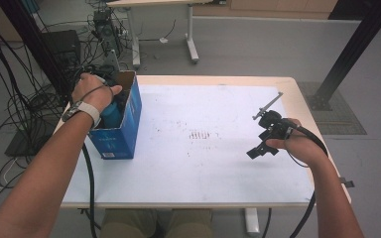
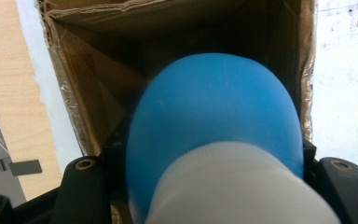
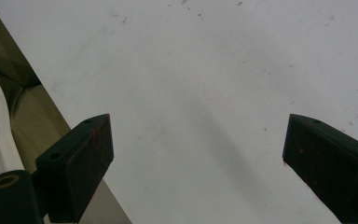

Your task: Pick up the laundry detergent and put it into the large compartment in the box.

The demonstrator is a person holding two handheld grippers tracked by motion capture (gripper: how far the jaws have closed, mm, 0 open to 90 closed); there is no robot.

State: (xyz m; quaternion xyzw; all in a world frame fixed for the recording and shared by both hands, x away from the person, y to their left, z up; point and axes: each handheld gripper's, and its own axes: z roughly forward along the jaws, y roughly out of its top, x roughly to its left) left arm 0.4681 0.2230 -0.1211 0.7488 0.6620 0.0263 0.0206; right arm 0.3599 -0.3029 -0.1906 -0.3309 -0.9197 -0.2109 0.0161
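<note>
Blue and white, a plastic bottle [image 2: 214, 135] sits clamped in the left gripper [image 2: 214, 186], whose black jaws press on either side of it near where the blue body meets the white end. In the left gripper view the blue end points down into the open cardboard box [image 2: 74, 93], with the brown inner walls around it, so the bottle is inside the mouth of the box but, as far as can be told, not yet resting on the bottom. From the high view the left hand [image 1: 92, 91] hangs over that box [image 1: 129, 119], blue on the outside, which stands near the left edge of the table [image 1: 203, 163].

Smooth, rounded plastic like this is likely light and fairly stiff, but slippery; a grip on the curved body could let it swivel or squirt out, so the hold near the shoulder, where the two colours meet and the sides run straighter, looks the safer place. Squeezing hard probably dents it rather than breaks it. The box walls are thin and may shift if the bottle or jaws catch the rim.

Farther out, the right gripper [image 1: 265, 139] is held above the white table top well apart from the box, its jaws standing wide with nothing between them, as the right gripper view confirms.
</note>
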